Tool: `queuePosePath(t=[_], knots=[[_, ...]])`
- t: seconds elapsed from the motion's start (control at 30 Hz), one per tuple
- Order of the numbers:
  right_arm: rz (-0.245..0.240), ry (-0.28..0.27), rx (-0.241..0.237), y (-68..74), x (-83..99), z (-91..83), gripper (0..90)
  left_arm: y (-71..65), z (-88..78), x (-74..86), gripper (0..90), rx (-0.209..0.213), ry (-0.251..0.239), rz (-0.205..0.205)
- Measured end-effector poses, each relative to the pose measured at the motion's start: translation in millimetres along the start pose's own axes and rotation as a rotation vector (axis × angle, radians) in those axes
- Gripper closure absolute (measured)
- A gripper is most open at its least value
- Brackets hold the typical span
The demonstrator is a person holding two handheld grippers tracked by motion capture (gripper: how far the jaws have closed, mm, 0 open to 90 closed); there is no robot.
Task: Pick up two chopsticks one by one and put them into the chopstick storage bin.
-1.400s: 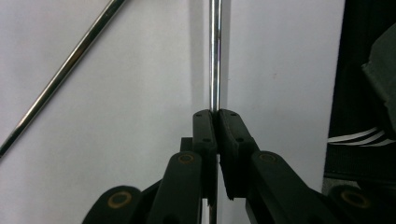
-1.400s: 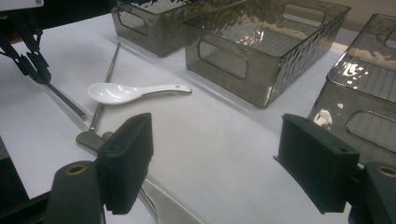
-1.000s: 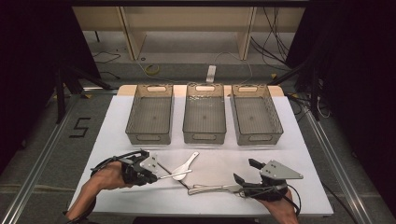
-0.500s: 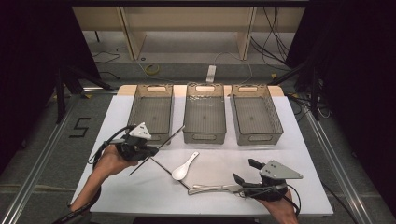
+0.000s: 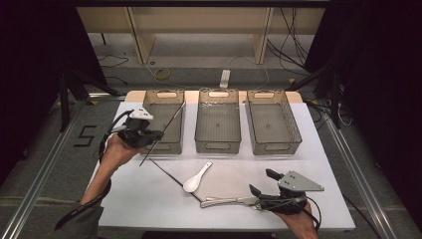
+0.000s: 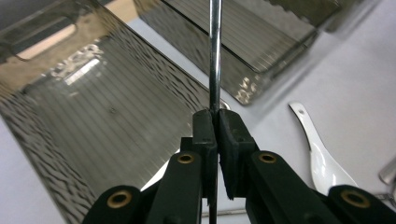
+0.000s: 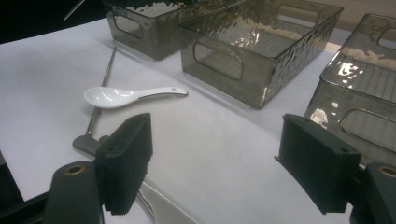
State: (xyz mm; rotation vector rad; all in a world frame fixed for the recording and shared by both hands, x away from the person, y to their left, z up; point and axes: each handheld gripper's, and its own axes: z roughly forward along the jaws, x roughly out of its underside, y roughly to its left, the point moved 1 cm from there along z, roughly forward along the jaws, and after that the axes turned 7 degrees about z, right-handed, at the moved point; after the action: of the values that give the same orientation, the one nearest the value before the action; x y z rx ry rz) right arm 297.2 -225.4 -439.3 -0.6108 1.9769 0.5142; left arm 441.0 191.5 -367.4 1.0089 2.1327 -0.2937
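**Left gripper carrying a metal chopstick toward the left bin**

Landmark for all positions: the left bin (image 5: 163, 122), first of three smoked-plastic bins in a row at the far side of the tabletop (image 5: 124, 199).

- Tabletop: white, person's forearms enter from the near edge.
- Middle bin (image 5: 218, 119) just right of the left bin; right bin (image 5: 272, 121) further right again. All three look empty.
- Left gripper (image 5: 155, 134): held in the air at the left bin's near-left corner. Jaws pressed together on a thin metal chopstick (image 5: 161, 134); in the left gripper view the rod (image 6: 215, 56) runs up between the pads and out over the bin's open top. The rod is tilted, far tip above the bin's interior, near tip hanging short of its front wall.
- Right gripper (image 5: 260, 182): resting low on the tabletop, well to the near-right of the left bin. Jaws spread wide, nothing between them; a flat metal utensil handle (image 5: 226, 201) lies just beside its near jaw.
- White ceramic spoon (image 5: 196, 178): on the tabletop, near and to the right of the left bin.
- Second chopstick (image 5: 174, 179): flat on the tabletop, near side of the left bin, passing by the spoon.

Step in hand (judgement): transport, with sorting of the first piece unfinished. Next move calls for bringing the whole rod over the left bin, levelling it along the bin's long axis so both ends clear the walls, lowering, then releasing.
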Motion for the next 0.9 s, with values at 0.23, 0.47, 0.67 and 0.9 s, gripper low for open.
queuePosePath(t=[0.23, 0.47, 0.67, 0.9], knots=[[0.003, 0.000, 0.000, -0.8, 0.1, 0.2, 25.3, 22.0, -8.0, -17.1, 84.9, -0.066, -0.050, -0.034], [0.013, -0.009, -0.005, -0.8, -0.5, -0.7, 24.2, 39.5, -5.9, -31.0, 84.9, -0.116, -0.063, -0.054], [0.018, -0.028, -0.017, -0.9, -1.2, -1.9, 21.5, 52.4, 3.1, -36.0, 84.9, -0.132, -0.059, -0.088], [0.028, -0.038, -0.027, -0.6, -1.6, -1.9, 19.8, 63.9, 13.2, -34.7, 84.9, -0.154, -0.049, -0.117]])
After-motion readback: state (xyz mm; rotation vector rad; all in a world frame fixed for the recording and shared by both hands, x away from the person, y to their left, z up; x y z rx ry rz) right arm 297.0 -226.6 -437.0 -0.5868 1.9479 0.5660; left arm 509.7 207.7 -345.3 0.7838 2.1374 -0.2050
